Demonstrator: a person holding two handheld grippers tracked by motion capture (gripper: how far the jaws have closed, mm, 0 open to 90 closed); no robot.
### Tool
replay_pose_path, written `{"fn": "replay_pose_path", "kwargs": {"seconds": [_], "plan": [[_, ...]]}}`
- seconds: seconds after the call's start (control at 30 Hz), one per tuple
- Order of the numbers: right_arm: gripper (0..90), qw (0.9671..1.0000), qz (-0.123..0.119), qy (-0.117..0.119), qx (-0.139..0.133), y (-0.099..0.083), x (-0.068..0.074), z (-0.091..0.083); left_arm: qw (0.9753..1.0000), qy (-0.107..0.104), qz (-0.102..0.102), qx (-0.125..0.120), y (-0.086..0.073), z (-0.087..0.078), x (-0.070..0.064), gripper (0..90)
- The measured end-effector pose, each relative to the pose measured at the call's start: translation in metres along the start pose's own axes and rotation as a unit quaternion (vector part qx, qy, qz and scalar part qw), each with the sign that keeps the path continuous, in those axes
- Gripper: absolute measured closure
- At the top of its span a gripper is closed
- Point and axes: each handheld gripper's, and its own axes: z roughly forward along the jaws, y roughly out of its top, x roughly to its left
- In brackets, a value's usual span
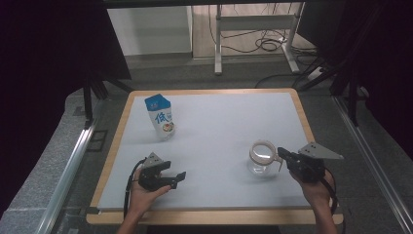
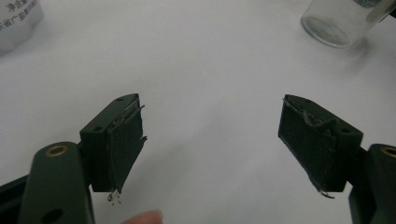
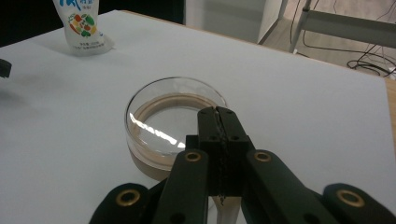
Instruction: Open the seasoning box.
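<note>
Glass jar [image 1: 263, 158]: upright, mouth up; right gripper [image 1: 284, 156] clamped shut on its handle. Left gripper [image 1: 181, 176]: jaws wide apart, empty. Right gripper view alone reveals the jar's tan collar; milk pouch [image 1: 160, 116] stands behind.

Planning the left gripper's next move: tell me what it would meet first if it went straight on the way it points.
The left gripper, jaws open, points across bare table. The way looks free; the glass jar lies off to one side, the pouch to the other.

The high view looks forward and down on the whole desk [image 1: 209, 146] from above. Each gripper view sits low and close over it. All three share the glass jar [image 1: 263, 158] and the white pouch [image 1: 160, 117].
</note>
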Motion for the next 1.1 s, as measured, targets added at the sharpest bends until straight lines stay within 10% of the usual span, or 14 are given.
{"fn": "replay_pose_path", "kwargs": {"seconds": [0.67, 1.1], "plan": [[90.0, 0.9996, 0.006, -0.023, 0.014, -0.008, -0.003, 0.006, 0.9997, -0.013, -0.007, -0.017, 0.008, 0.009, -0.007, 29.6], [90.0, 0.9996, 0.022, -0.017, 0.004, -0.011, -0.005, 0.005, 0.9977, -0.062, 0.013, -0.023, 0.031, 0.031, -0.026, 52.4]]}}
